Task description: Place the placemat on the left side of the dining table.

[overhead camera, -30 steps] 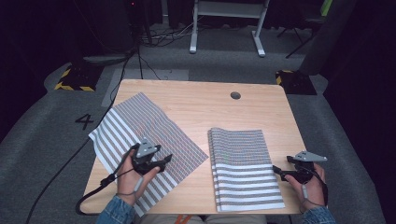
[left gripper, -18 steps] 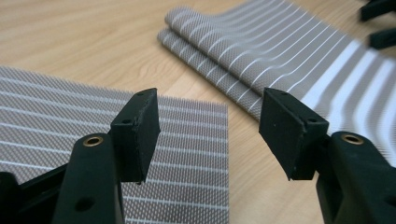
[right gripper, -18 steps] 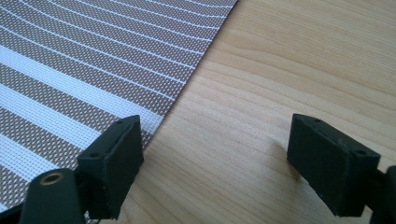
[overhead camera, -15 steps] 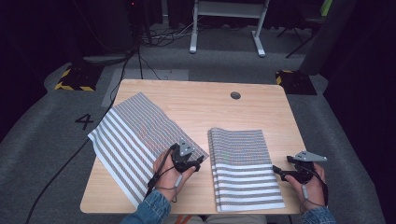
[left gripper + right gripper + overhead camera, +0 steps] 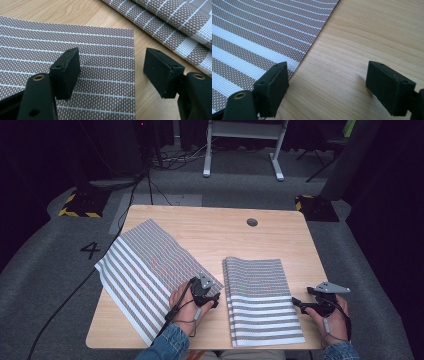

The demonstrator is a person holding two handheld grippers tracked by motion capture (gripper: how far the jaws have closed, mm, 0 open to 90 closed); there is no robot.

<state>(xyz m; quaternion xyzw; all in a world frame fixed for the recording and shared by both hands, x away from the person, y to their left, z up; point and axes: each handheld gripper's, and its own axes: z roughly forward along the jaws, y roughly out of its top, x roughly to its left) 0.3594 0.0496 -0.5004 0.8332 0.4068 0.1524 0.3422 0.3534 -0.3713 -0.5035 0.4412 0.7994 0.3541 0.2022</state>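
Note:
Two brown-and-white striped mats lie on the wooden table (image 5: 200, 227). The left mat (image 5: 150, 267) is spread flat on a diagonal. The right mat (image 5: 260, 302) is folded over. My left gripper (image 5: 209, 295) stands open at the flat mat's near right corner, close to the folded mat. In the left gripper view that corner (image 5: 105, 75) lies under the open left gripper (image 5: 112, 72), with the folded mat (image 5: 175, 20) beyond. My right gripper (image 5: 300, 304) is open just right of the folded mat. In the right gripper view the mat's edge (image 5: 262, 37) runs past the left jaw of the open right gripper (image 5: 327, 85).
A round cable hole (image 5: 252, 222) sits near the table's far edge. A cable (image 5: 60, 320) trails from the left side across the grey floor, which bears a "4" marking (image 5: 90, 250). A white stand (image 5: 242, 147) is behind the table.
My left gripper has moved right across the flat mat to its corner beside the folded mat. The right gripper has stayed put.

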